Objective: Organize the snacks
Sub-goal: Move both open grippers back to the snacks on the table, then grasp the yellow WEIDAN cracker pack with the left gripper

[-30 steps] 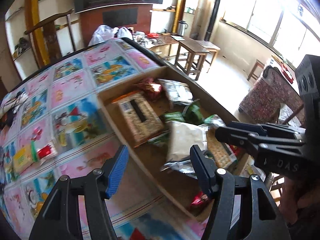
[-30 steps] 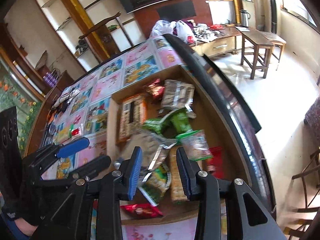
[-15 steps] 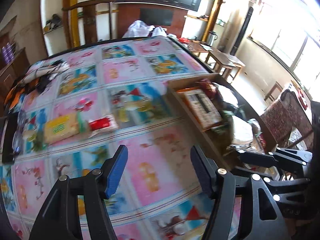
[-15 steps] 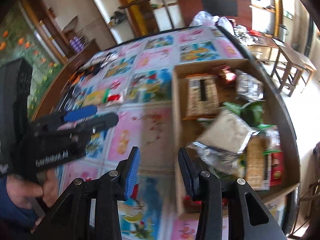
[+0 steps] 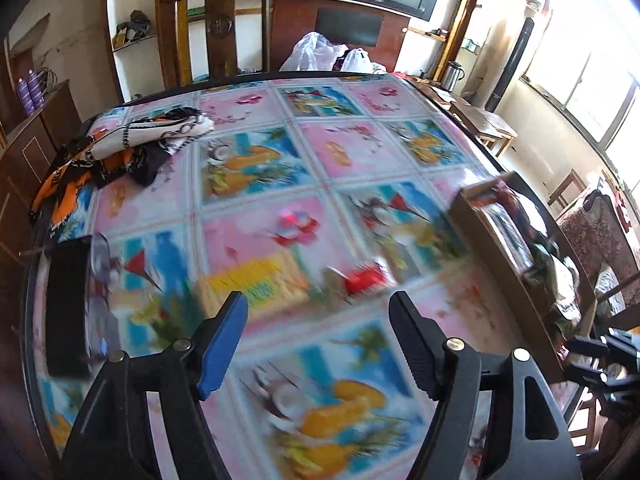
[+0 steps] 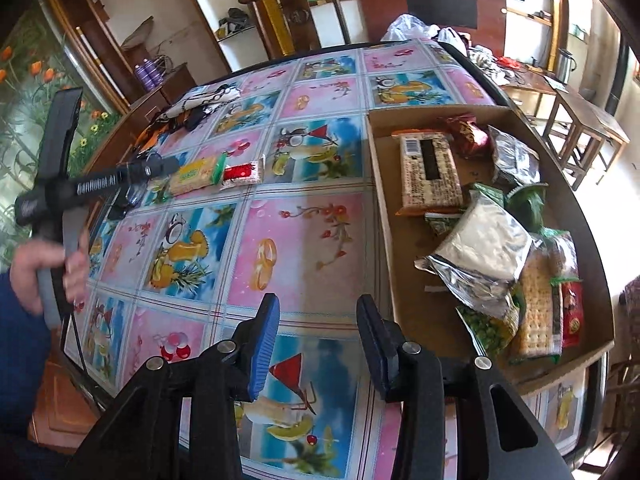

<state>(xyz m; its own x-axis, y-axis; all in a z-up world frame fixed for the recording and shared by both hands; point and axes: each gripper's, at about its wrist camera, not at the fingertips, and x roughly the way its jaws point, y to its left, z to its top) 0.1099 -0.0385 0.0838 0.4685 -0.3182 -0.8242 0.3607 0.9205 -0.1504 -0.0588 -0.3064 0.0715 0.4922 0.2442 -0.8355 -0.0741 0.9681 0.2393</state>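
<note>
A yellow-green snack packet [image 6: 197, 173] and a red-white packet [image 6: 242, 172] lie side by side on the patterned tablecloth. In the blurred left wrist view the yellow packet [image 5: 256, 283] and the red packet [image 5: 366, 278] lie just beyond my open, empty left gripper [image 5: 318, 328]. The left gripper [image 6: 162, 166] also shows in the right wrist view, its tip just left of the yellow packet. A cardboard tray [image 6: 382, 200] at the table's right holds several snack packets, with a silver bag [image 6: 484, 254] on top. My right gripper [image 6: 316, 340] is open and empty, left of the tray.
A pile of patterned cloth [image 5: 132, 148] lies at the table's far left. A black flat object [image 5: 66, 300] lies at the left edge. A wooden chair [image 5: 218, 24] stands behind the table, stools [image 6: 580, 128] to the right. The tray's wall [image 5: 492, 236] rises at right.
Both grippers have swung left, away from the tray. The left gripper now points at the two packets on the cloth. The right gripper has pulled back from over the tray.
</note>
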